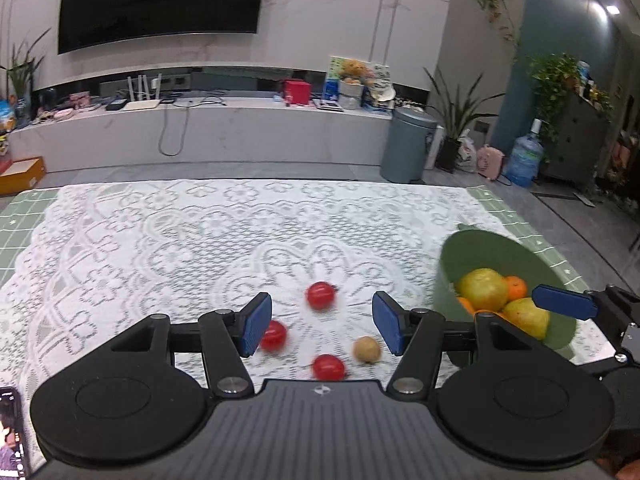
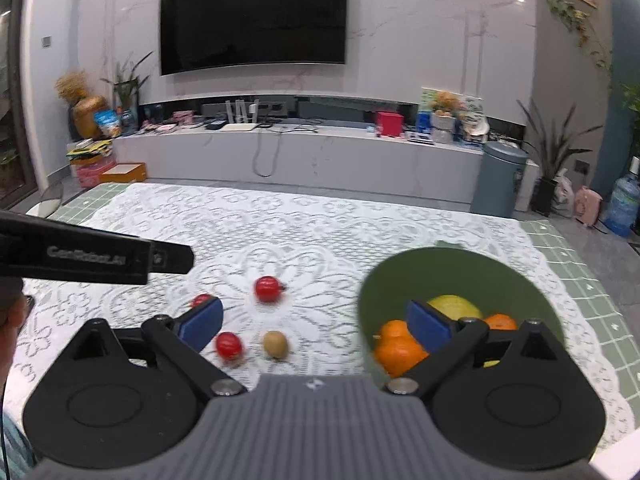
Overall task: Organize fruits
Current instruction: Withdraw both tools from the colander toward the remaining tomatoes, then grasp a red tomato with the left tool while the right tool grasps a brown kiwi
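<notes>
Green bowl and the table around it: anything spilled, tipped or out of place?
Nothing is spilled or tipped. The green bowl sits upright holding oranges and yellow-green fruit. Three red fruits and one small brown fruit lie loose on the lace tablecloth, not yet sorted.

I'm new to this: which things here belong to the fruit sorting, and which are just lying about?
Job:
red fruits
brown fruit
green bowl
oranges
yellow fruits

Lying about:
TV
bin
water jug
phone
</notes>
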{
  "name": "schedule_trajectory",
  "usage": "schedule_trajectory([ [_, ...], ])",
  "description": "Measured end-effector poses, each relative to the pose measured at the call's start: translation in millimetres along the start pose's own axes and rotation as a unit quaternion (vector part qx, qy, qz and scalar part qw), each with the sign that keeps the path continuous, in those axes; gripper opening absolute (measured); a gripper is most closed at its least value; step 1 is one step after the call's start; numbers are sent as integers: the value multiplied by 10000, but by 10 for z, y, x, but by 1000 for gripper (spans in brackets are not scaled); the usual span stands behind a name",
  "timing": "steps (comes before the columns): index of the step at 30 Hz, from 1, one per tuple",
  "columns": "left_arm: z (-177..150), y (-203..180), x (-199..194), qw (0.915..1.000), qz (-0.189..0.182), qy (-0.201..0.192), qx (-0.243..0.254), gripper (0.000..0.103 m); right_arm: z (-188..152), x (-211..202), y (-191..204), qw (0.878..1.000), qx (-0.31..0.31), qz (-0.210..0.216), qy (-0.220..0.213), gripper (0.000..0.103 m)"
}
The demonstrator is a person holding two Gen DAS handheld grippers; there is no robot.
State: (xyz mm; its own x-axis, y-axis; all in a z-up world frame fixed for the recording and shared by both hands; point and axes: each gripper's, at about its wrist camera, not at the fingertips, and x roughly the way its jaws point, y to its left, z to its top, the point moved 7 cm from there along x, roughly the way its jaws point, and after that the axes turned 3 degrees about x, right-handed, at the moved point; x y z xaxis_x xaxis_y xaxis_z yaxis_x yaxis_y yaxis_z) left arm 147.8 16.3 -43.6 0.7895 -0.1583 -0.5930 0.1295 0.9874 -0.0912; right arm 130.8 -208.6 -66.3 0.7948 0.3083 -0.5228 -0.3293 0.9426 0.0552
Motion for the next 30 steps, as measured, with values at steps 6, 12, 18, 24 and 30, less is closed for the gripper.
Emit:
schedule_trajectory([
  [6,-114,198,68,9998,102,77,-176,68,-61,126,198,9993,-344,83,109,96],
  [12,-205,289,177,9993,85,196,-310,68,-109,267,327,9970,-675,231,283,84],
  [18,-276,358,263,9988,-136,187,-427,68,-170,459,389,9953,-799,297,471,72],
  [24,-345,382,422,9979,-190,383,-488,63,-225,686,346,9938,-846,211,691,56],
  [30,-423,419,589,9968,-197,568,-521,50,-291,853,282,9927,-843,153,847,45],
])
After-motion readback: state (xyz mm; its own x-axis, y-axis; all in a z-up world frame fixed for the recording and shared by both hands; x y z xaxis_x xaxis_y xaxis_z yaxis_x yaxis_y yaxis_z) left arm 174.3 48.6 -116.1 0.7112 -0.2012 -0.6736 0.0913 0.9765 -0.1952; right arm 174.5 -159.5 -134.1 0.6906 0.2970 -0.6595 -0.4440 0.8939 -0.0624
